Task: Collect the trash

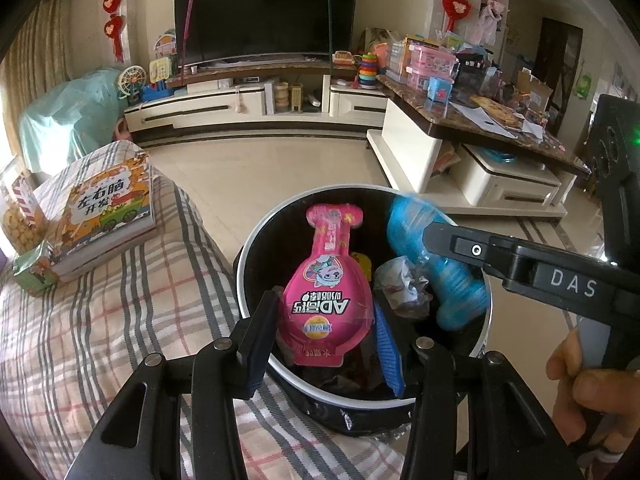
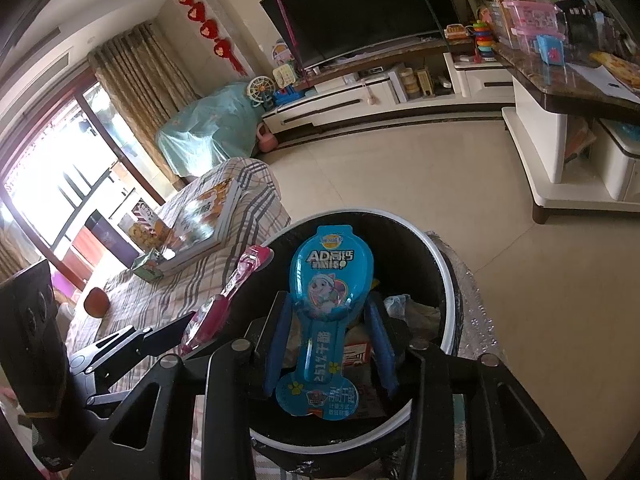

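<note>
Left wrist view showed the left gripper [image 1: 320, 336] pinching a pink wrapper [image 1: 326, 286] over the bin [image 1: 256, 236]; the right gripper [image 2: 330, 340] pinched a blue wrapper [image 2: 328, 280], jaws part-open.

Pink wrapper [image 1: 326, 292] over trash bin [image 1: 256, 240]

a: the pink wrapper [image 1: 326, 280] in the left tool [image 1: 320, 336] looks like glossy plastic film, and so does the blue wrapper [image 2: 328, 312] in the right tool [image 2: 332, 344].

b: the tool bodies are matt black plastic with small shiny metal pins. their pads [image 2: 381, 344] look blue and ribbed.

a: the bin [image 2: 448, 280] has a smooth white rim and a dark glossy liner. the checked cover [image 1: 100, 320] is soft woven cloth.

b: the floor [image 1: 260, 176] is polished tile.
</note>
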{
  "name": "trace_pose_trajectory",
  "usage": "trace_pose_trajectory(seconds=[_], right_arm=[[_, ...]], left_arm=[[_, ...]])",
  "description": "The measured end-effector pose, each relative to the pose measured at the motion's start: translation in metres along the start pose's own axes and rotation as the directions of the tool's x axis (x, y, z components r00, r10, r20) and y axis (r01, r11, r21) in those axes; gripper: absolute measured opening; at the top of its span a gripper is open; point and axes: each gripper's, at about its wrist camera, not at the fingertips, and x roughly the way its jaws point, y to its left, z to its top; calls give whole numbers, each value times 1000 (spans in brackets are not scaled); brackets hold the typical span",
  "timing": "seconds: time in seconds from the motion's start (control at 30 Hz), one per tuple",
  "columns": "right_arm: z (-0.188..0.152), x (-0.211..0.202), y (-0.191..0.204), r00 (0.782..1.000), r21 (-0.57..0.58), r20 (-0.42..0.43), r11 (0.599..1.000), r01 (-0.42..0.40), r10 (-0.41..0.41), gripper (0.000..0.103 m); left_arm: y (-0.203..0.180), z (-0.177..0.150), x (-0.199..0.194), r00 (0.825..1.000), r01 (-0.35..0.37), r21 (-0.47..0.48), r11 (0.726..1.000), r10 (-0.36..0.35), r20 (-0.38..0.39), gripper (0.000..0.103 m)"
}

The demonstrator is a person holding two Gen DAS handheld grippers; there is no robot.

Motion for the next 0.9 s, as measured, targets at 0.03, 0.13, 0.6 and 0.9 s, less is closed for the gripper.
trace_pose_trajectory(seconds=[0.03,0.13,0.6,0.9], right_arm=[[0,-1,-1,1000,7,3,1000,1,-1,42],[2,-7,-1,1000,19,15,1000,2,-3,47],[-51,-65,39,992,-20,124,999,-32,34,89],[-96,-85,82,984,-58,174,998,-31,41,99]], left_arm=[[0,0,-1,1000,1,0,1000,-1,1,48],[5,-2,-7,1000,-12,-9,1000,12,11,55],[36,-101,-99,991,-26,-182,983,50,127,69],[53,-157,-162,969,-100,-269,958,155,191,80]])
